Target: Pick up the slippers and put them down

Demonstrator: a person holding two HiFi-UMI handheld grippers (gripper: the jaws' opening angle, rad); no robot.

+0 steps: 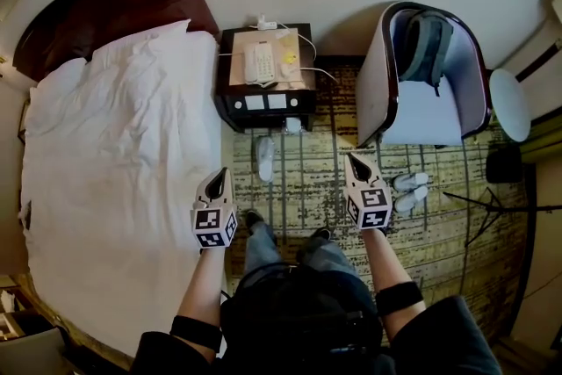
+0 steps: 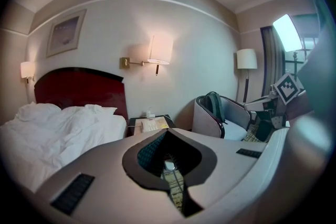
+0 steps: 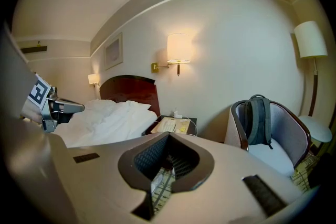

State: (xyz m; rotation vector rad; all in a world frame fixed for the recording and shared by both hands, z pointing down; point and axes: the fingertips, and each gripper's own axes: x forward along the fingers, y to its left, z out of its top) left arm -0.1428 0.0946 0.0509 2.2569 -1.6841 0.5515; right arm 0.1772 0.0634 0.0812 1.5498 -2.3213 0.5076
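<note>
The left gripper and the right gripper both had their jaws pressed together on nothing above the carpet. One white slipper lay at nine o'clock from the right gripper, just below the nightstand bearing a telephone, and a pair of slippers lay at four o'clock from it. The armchair at one o'clock held a backpack.

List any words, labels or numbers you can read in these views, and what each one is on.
No text is readable in any view.
Marker cube on the left gripper and marker cube on the right gripper: black-and-white square patterns, no letters.
Telephone on the nightstand: markings too small to read.
Yellow note beside it: too small to read.
Framed picture: blurred.
</note>
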